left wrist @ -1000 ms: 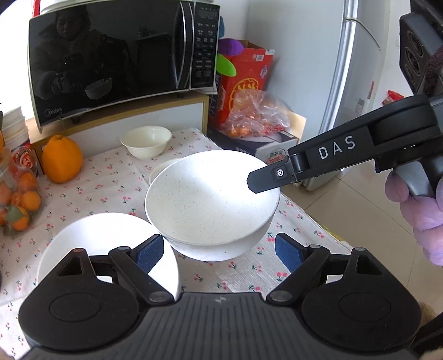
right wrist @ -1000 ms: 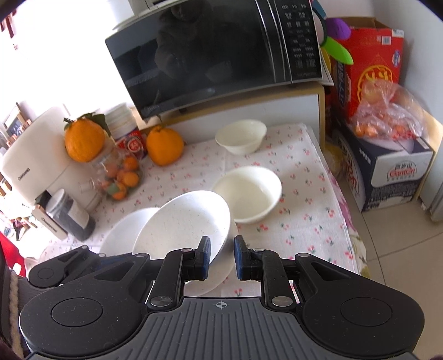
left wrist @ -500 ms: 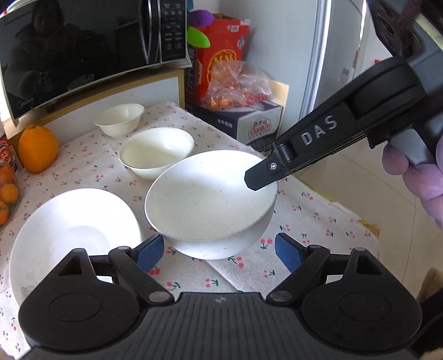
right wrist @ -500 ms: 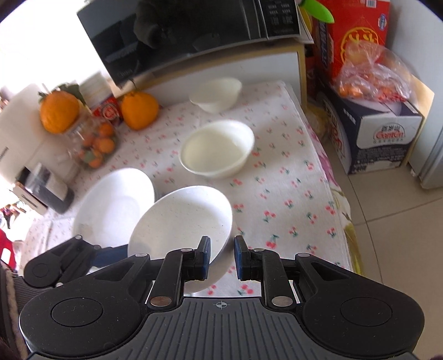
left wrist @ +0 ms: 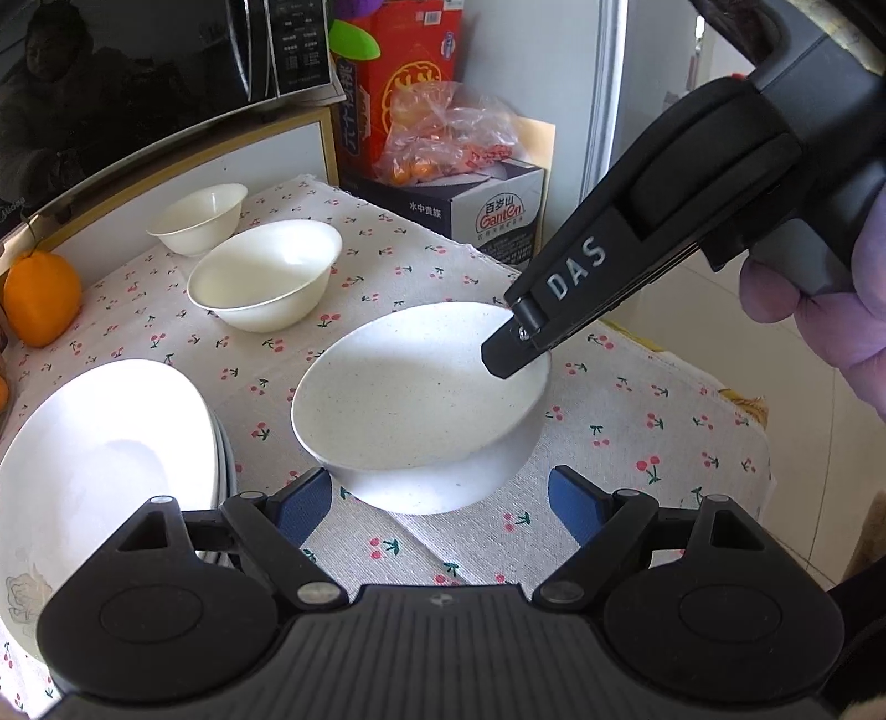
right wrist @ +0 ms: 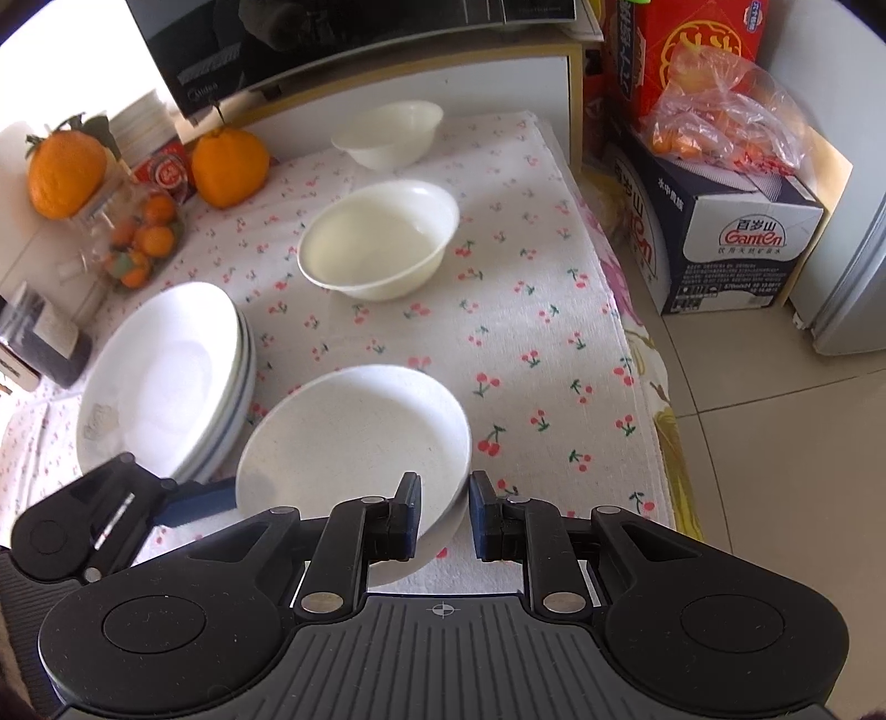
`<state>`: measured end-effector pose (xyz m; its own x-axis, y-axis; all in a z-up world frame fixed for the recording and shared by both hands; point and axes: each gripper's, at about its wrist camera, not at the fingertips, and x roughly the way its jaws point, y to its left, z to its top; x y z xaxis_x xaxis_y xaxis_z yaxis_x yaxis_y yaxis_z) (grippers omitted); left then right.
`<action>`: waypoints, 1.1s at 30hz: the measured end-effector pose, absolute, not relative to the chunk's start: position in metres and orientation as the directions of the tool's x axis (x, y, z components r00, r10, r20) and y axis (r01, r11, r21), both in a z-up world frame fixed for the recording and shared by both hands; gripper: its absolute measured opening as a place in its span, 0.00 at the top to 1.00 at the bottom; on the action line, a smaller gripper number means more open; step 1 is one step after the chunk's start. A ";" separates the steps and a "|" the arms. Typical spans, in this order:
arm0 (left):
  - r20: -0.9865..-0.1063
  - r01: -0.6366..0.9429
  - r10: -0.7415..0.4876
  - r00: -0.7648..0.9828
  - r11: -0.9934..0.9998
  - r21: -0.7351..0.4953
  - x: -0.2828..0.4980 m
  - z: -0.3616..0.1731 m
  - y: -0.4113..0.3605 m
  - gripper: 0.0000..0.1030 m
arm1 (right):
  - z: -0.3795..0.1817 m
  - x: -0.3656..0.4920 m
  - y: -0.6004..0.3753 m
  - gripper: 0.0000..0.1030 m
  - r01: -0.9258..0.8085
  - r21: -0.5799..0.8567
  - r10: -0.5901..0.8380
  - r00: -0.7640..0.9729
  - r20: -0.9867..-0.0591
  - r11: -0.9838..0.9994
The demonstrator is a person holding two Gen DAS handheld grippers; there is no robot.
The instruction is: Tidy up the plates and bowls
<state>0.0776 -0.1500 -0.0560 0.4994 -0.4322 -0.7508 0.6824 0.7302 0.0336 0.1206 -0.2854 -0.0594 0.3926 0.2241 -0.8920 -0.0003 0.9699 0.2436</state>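
The right gripper (right wrist: 442, 512) is pinching the rim of a speckled white bowl (right wrist: 354, 437), its blue-padded jaws drawn nearly together with the bowl's wall caught between them. The bowl is tilting, its open side turned up toward the camera, and it is hanging low over the cherry-print tablecloth (right wrist: 531, 288); whether its base is touching the cloth I cannot tell. In the left wrist view the same gripper is reaching in from 2 o'clock, its black finger marked DAS biting the bowl's far rim, and a person's hand (left wrist: 819, 327) is wrapping its handle.

The left gripper (left wrist: 440, 501) is standing with its jaws spread wide, one blue pad on each side of the bowl's near edge, holding nothing. The pads are sitting just beside the bowl, not pressing on it.

At 9 o'clock from the held bowl a stack of white plates (right wrist: 166, 376) is resting on the cloth, close beside it. At 12 o'clock, farther up the table, a cream bowl (right wrist: 379, 238) is sitting upright, and beyond it a smaller cream bowl (right wrist: 387, 133) is standing near the wall under a black microwave (right wrist: 343, 39). Two large oranges (right wrist: 230, 166) and a clear bag of small oranges are lying at 10 o'clock. Off the table at 2 o'clock a Ganten carton (right wrist: 736, 249) is carrying a plastic bag of fruit (right wrist: 720, 122).
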 end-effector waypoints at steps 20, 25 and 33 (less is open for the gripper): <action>-0.788 0.708 -0.380 0.484 0.699 0.098 0.074 -0.052 -0.148 0.03 | -0.061 0.122 -0.293 0.45 0.047 0.302 0.265 0.364 -0.893 0.952; -0.799 0.715 -0.379 0.467 0.693 0.090 0.075 -0.046 -0.141 0.02 | -0.059 0.123 -0.295 0.35 0.055 0.321 0.279 0.373 -0.885 0.945; -0.805 0.719 -0.386 0.452 0.691 0.072 0.078 -0.032 -0.125 0.02 | -0.052 0.125 -0.300 0.28 0.068 0.358 0.302 0.406 -0.862 0.931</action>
